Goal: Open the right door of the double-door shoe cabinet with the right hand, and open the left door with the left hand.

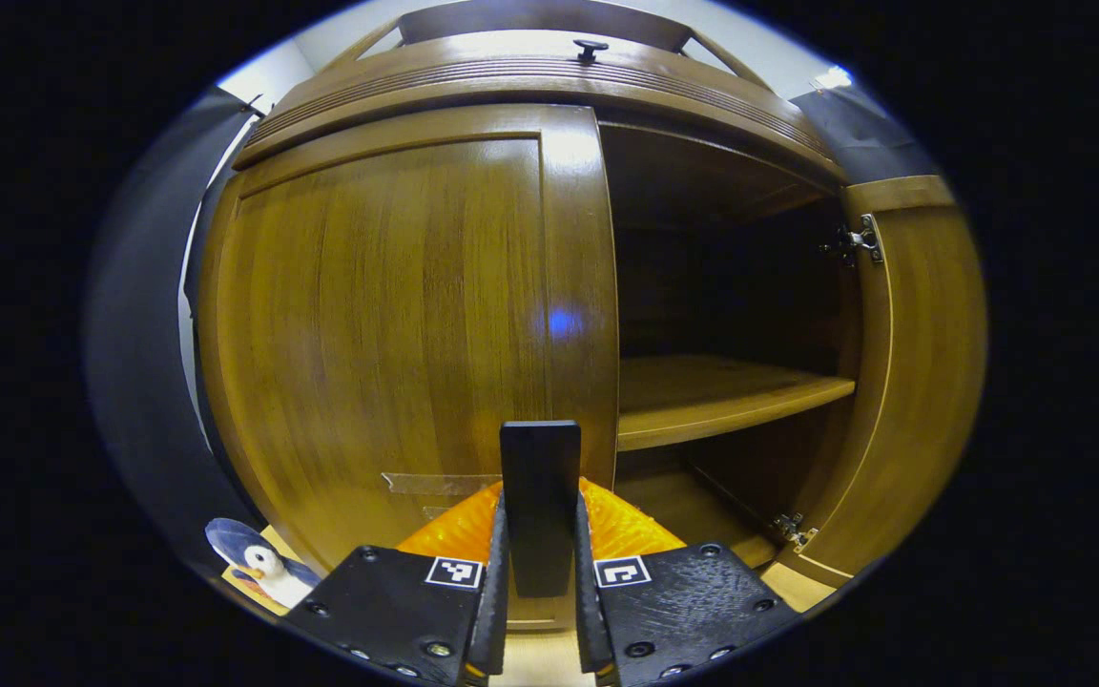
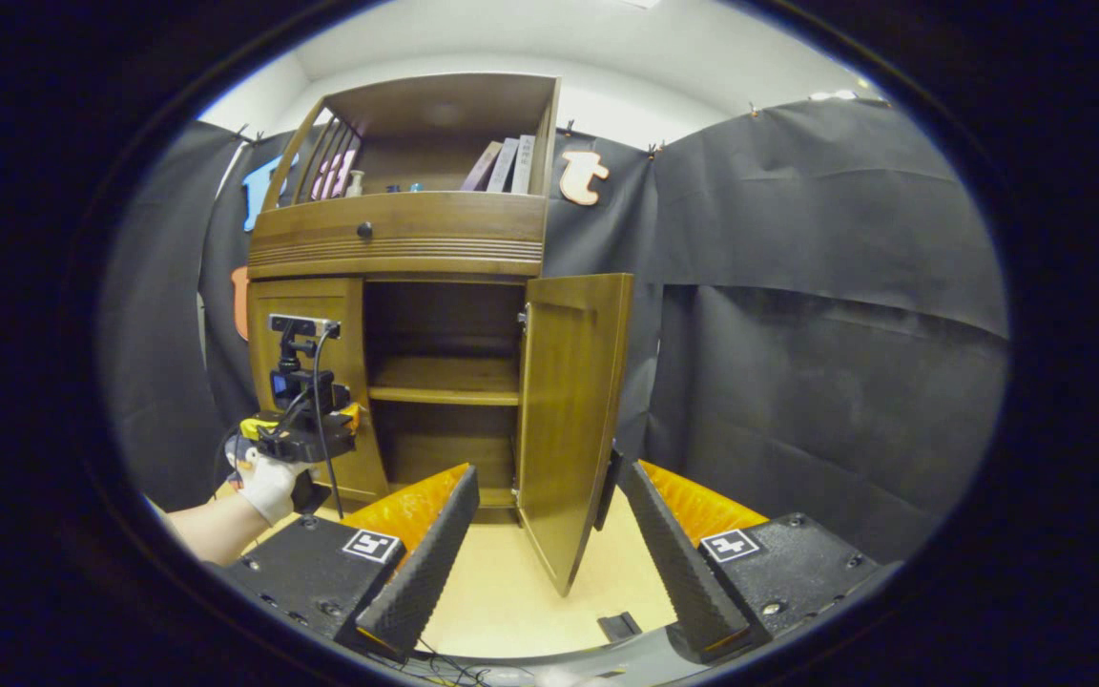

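Observation:
The wooden shoe cabinet [image 2: 397, 243] stands against the booth wall. Its left door [image 1: 387, 334] looks closed, and my left gripper [image 1: 540, 515] is shut on that door's black handle [image 1: 540, 458] near its right edge. The right door [image 2: 573, 420] stands swung wide open, also seen as the right door [image 1: 922, 363] at the edge of the left gripper view. My right gripper [image 2: 545, 472] is open, its fingers spread on either side of the open door's lower edge, short of touching it. A gloved hand holds the left gripper [image 2: 297, 434] at the left door.
Inside, a shelf [image 1: 721, 396] divides the cabinet's bare interior. A drawer knob [image 2: 364, 230] sits above the doors and books [image 2: 502, 162] stand on top. A penguin toy [image 1: 259, 563] lies on the floor at lower left. A small black object [image 2: 618, 625] rests on the floor.

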Motion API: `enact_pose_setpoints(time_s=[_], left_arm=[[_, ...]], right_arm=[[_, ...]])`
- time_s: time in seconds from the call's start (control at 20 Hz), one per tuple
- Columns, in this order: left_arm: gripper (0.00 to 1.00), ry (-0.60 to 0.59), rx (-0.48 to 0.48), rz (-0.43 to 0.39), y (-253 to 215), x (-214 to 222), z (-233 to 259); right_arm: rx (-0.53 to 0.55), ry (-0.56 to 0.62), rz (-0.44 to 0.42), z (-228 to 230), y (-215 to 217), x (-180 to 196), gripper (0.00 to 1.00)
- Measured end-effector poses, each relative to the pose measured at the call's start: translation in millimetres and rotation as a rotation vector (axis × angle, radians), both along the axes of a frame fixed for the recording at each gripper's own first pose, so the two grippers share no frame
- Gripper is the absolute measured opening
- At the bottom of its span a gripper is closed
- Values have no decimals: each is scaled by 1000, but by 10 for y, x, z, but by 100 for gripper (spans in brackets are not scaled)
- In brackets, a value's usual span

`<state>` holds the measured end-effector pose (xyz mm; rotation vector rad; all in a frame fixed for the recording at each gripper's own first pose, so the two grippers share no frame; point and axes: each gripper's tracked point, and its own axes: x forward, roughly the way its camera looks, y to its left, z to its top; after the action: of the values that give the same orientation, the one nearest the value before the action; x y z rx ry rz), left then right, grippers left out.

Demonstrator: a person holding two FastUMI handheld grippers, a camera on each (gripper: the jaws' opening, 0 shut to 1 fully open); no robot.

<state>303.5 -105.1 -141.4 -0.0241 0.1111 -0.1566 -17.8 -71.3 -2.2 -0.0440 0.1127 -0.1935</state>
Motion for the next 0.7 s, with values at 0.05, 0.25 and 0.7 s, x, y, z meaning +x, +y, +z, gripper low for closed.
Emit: enact_pose_setpoints(time_s=[0.05, 0.25, 0.7], left_arm=[[29, -2, -2, -5, -7, -34, -5], [28, -4, 13, -21, 49, -223, 5], [28, -1, 16, -17, 340, -879, 15]], right_arm=[[3, 0, -1, -11, -1, -16, 100], [10, -2, 12, -32, 16, -102, 99], [41, 5, 91, -125, 184, -212, 100]])
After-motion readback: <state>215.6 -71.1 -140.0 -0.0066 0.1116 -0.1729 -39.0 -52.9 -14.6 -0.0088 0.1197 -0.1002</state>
